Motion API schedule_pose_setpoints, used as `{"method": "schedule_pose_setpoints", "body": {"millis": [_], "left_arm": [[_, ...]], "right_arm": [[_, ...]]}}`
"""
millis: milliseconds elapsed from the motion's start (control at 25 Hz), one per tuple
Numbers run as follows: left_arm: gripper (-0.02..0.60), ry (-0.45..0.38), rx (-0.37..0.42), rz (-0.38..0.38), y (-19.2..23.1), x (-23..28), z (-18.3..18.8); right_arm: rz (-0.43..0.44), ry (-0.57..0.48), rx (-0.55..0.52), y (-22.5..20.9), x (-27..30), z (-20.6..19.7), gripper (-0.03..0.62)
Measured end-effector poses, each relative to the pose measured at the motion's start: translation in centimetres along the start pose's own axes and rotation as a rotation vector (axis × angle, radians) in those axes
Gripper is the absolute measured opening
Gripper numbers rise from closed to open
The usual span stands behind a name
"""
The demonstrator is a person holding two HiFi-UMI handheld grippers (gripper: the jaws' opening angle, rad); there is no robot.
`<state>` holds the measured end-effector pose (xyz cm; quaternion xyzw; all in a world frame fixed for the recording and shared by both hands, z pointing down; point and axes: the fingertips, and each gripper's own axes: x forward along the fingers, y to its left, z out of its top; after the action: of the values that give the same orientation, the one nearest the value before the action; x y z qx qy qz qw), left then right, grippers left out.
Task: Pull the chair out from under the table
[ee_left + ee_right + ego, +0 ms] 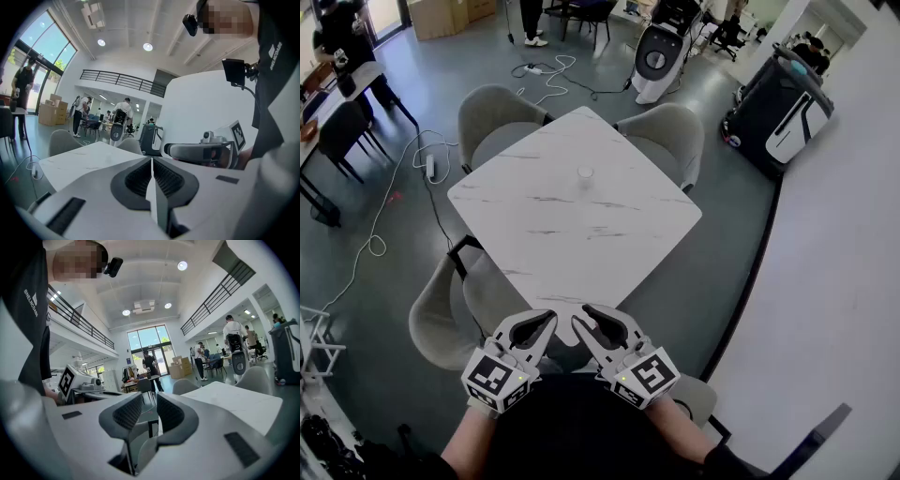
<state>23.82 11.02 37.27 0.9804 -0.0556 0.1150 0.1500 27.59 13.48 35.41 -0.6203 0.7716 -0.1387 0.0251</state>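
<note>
Chair [436,323] on the near left looks like the one you're after, since it's the closest to your hands, though I can't say for sure which seat is meant. It sits at the near-left edge of the bench [581,216], seat partly under the white top and back sticking out toward you. So nothing's been pulled out yet as far as I can see. Two more grey chairs, one far left [492,117] and one far right [670,131], are pushed in the same way.

Your left tongs [546,321] hang just over the near corner of the bench, right beside that chair but not on it. In the left gripper view the left tongs [152,161] are pressed fully together, ribbed pads face to face, with nothing caught between them.

Your right tongs [581,315] sit just beside the left ones, both close in front of your body. In the right gripper view the right tongs [149,401] stand a little apart with only open air in the gap, so that one's empty too.

My read: you're at the very start. The whole job is left: reach the chair back, get a grip on it, drag it clear of the bench. You'd need to spread those left tongs first, I reckon.
</note>
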Motion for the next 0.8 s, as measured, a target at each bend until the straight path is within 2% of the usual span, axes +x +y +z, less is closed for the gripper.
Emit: {"method": "schedule_pose_setpoints", "body": {"millis": [520,640,800], "left_arm": [[0.005,-0.002,-0.009,0.019,0.4,-1.5,-0.6],[0.006,-0.003,-0.013,0.06,1.3,-2.3,-0.8],[0.008,-0.01,-0.055,0.152,4.1,-4.0,-1.4]], "right_arm": [[0.013,-0.002,-0.006,1.5,0.3,0.0,0.106],[0.015,-0.007,0.014,1.8,0.5,0.1,0.106],[0.014,0.013,0.026,2.1,1.3,-0.8,0.106]]}}
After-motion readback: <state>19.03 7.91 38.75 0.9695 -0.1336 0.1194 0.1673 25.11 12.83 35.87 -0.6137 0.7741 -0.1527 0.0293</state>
